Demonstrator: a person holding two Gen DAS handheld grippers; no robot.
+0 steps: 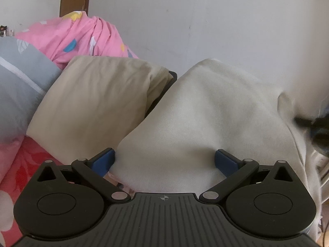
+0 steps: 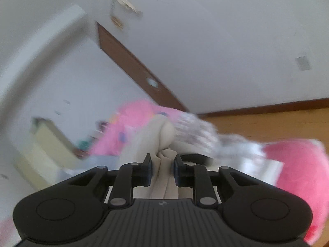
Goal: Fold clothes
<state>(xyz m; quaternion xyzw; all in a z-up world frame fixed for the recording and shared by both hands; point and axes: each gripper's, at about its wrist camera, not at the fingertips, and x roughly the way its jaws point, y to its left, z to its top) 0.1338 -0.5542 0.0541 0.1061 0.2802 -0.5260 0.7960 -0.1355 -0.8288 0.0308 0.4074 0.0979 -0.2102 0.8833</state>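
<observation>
Gathering cream garment cloth between both tools. Left gripper: fingers spread wide, blue pads at either flank of a broad cloth panel that fills the gap; whether the pads press on it cannot be told. Right gripper: fingers narrowed on a bunched ridge of the same cream cloth, pads touching it on both sides, so it looks pinched. That bunch runs straight ahead of the right fingers, long axis along their line. From the left view the garment slopes up and away, its far edge toward the right hand, seen as a dark blur at frame edge.

Beneath: bed, red floral bedding. Tan cloth lies just left of the garment. Pink patterned bedding, white wall, wooden floor behind. Right view is motion-blurred.
</observation>
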